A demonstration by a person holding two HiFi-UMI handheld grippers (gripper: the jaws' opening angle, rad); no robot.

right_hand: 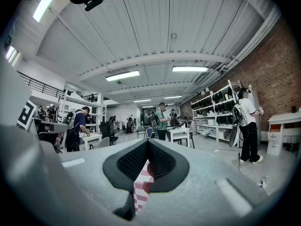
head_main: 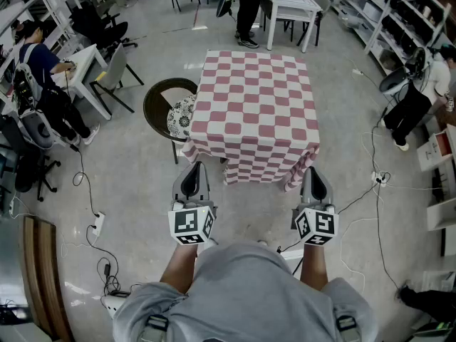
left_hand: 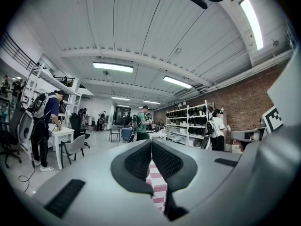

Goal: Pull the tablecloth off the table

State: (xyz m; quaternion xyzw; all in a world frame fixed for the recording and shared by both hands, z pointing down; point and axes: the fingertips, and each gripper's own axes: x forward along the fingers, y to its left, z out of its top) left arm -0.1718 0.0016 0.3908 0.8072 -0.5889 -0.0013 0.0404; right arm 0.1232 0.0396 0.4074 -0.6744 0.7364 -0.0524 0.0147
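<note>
A pink-and-white checked tablecloth point(head_main: 256, 105) covers a small square table and hangs over its near edge. My left gripper point(head_main: 194, 165) is at the cloth's near left corner, and my right gripper point(head_main: 313, 169) is at the near right corner. In the left gripper view the jaws point(left_hand: 151, 142) meet at the tips, with checked tablecloth point(left_hand: 157, 182) pinched in the gap below them. The right gripper view shows the same: jaws point(right_hand: 147, 141) shut, a strip of tablecloth point(right_hand: 141, 189) caught between the pads.
A round dark chair with a patterned cushion point(head_main: 174, 109) stands against the table's left side. Cables and power strips point(head_main: 97, 223) lie on the floor on both sides. A person point(head_main: 249, 6) stands beyond the table by a white desk point(head_main: 291, 9). Shelving lines the right wall.
</note>
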